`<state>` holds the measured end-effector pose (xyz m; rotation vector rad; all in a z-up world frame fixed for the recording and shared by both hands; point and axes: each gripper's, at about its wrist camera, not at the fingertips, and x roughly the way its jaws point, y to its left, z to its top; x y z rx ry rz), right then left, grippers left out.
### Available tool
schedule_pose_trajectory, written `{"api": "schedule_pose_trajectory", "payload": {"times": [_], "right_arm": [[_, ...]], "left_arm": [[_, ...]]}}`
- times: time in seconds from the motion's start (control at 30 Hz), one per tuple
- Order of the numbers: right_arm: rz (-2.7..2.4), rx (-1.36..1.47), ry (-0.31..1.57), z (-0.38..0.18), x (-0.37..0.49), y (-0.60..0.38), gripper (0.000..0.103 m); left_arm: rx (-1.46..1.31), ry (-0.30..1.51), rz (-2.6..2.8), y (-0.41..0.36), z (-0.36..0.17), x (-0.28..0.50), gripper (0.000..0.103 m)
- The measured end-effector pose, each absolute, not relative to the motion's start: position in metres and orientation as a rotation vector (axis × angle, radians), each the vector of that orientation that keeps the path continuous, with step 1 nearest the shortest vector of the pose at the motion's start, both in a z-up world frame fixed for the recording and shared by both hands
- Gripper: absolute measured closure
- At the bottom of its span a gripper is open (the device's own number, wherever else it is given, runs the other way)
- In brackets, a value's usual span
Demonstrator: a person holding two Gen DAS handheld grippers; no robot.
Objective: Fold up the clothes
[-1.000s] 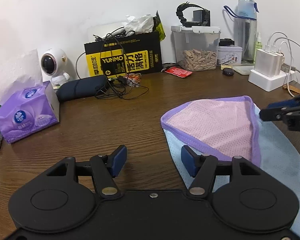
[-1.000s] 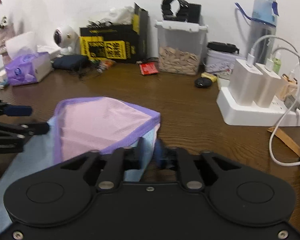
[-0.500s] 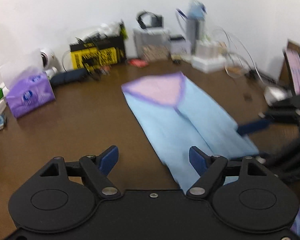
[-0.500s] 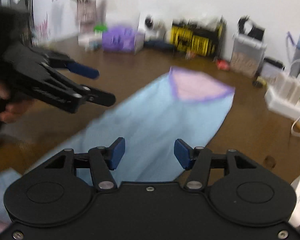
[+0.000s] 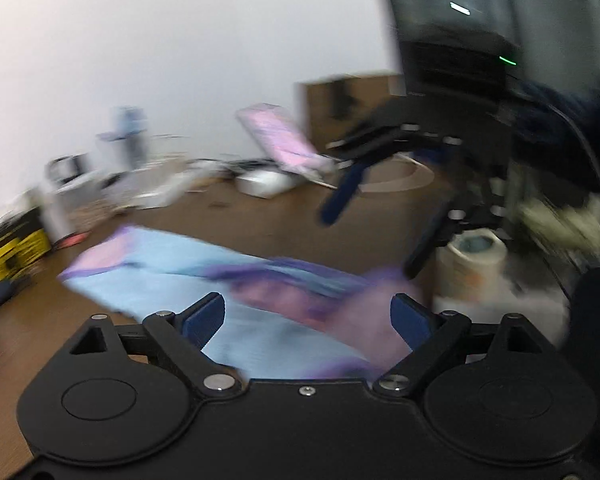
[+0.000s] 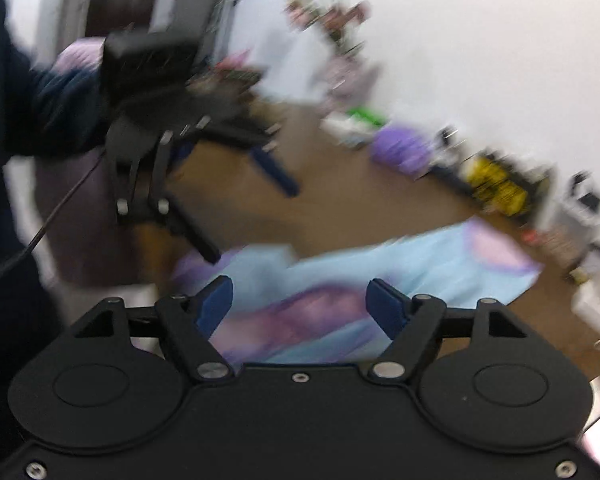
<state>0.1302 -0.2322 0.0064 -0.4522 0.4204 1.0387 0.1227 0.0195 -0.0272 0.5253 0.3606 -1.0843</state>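
Note:
A light blue garment (image 5: 180, 264) with purple trim and a pink inner panel lies stretched out on the brown wooden table (image 5: 260, 220). It also shows in the right wrist view (image 6: 400, 268). My left gripper (image 5: 308, 316) is open and empty over the garment's near purple end. My right gripper (image 6: 300, 300) is open and empty over the same end from the other side. Each gripper shows in the other's view, the right gripper (image 5: 372, 232) and the left gripper (image 6: 252, 216), both with jaws apart above the cloth. Both views are blurred by motion.
Clutter lines the table's far edge: a yellow and black box (image 5: 16, 252), a white charger block (image 5: 260, 182), a purple tissue pack (image 6: 400, 148). A tape roll (image 5: 472, 248) sits near the garment's near end. The person's dark sleeve (image 6: 40, 112) is at left.
The right gripper let go of the pink corner and opened. Both grippers swung back from the far end to the garment's near end and now face each other.

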Motion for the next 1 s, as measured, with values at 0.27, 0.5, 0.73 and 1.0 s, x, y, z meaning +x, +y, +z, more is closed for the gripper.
{"api": "schedule_pose_trajectory", "payload": {"times": [0.27,0.5,0.73,1.0], "right_arm": [[1.073,-0.380,0.537,-0.019,0.139,-0.227,0.063],[1.032,-0.362,0.406,0.012,0.157,-0.245,0.095],[0.891,-0.387,0.321,0.056,0.259,-0.250,0.095],[0.769,-0.412,0.542,0.000,0.386,-0.222,0.075]], "left_arm": [[0.415,0.578,-1.035,0.008,-0.043,0.145,0.081],[0.402,0.413,-0.984,0.002,-0.017,0.164,0.092],[0.380,0.323,-0.879,-0.025,0.016,0.264,0.092],[0.304,0.541,-0.770,-0.050,-0.053,0.367,0.092]]}}
